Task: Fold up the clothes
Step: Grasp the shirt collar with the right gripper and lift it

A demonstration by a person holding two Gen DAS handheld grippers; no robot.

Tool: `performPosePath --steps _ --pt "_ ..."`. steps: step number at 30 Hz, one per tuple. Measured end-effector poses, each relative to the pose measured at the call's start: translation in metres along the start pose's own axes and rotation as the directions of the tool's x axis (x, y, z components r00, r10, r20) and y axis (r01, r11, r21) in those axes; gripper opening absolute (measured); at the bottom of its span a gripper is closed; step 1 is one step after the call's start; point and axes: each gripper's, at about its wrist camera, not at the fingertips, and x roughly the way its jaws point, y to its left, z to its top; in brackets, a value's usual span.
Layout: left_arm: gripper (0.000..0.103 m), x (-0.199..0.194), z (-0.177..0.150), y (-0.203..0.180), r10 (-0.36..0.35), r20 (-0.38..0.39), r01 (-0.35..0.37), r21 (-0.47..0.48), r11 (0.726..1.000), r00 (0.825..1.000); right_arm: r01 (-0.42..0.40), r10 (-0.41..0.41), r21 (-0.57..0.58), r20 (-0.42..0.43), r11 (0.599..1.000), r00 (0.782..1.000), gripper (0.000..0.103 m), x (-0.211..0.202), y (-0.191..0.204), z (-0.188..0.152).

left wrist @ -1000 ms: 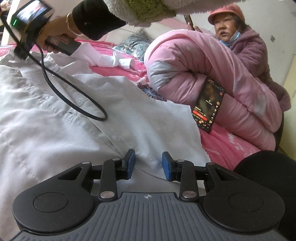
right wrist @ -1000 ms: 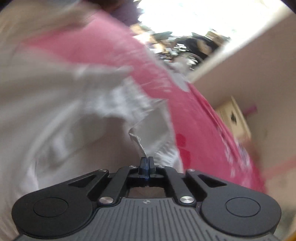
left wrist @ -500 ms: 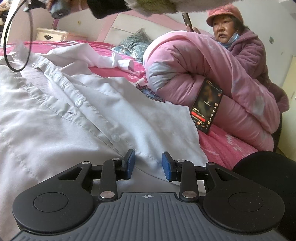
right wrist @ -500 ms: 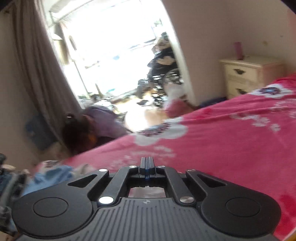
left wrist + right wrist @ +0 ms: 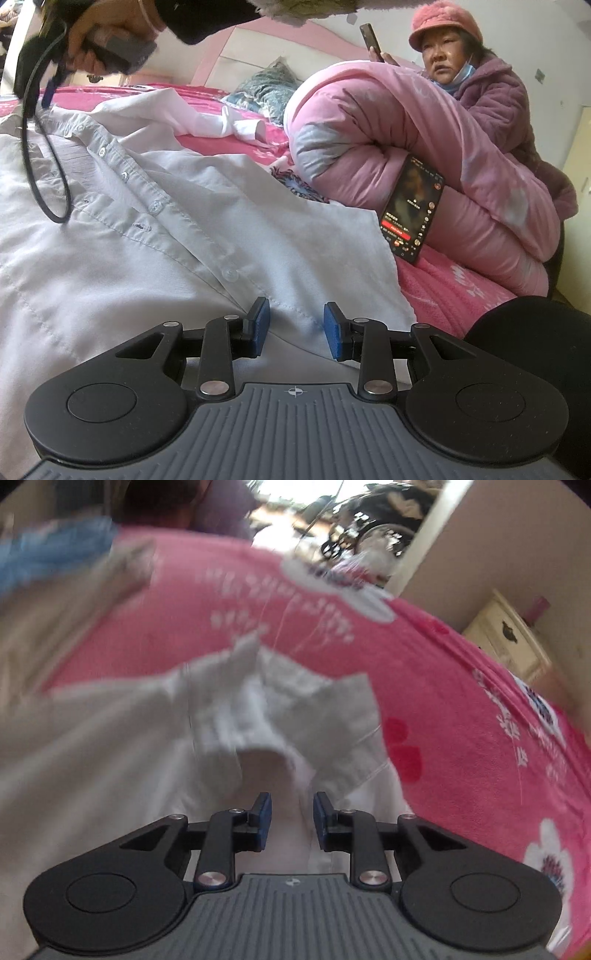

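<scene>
Shirt (image 5: pixel 155 236) lies spread, button side up, on the pink bed (image 5: pixel 461 709), ready for folding. Left tool (image 5: pixel 295 328) waits part-open and empty over its hem; right tool (image 5: pixel 291 819) is opening above the collar (image 5: pixel 280 709), nothing gripped.

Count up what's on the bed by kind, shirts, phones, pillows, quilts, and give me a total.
White shirt: 1
Phones: 1 propped against the quilt
Pink rolled quilt: 1
Patterned pillow: 1
Total: 4

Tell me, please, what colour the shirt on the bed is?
White; the shirt shows best in the left wrist view.
</scene>
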Motion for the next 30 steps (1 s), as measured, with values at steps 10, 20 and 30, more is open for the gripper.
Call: performPosePath --steps 10,20,30 --pt "0.032 0.0 0.0 0.0 -0.004 0.003 0.004 0.0 1.0 1.0 -0.007 0.013 0.293 -0.019 0.956 1.0 0.041 0.038 -0.042 -0.014" --pt "0.033 0.0 -0.001 0.001 -0.006 0.005 0.006 0.001 1.0 1.0 -0.007 -0.027 0.476 0.065 0.88 0.997 0.003 0.03 -0.06 -0.032" --pt "0.033 -0.002 -0.001 0.005 -0.026 0.015 0.027 -0.023 0.999 1.0 -0.288 0.164 0.414 0.31 0.864 0.937 0.003 -0.04 -0.071 -0.003"
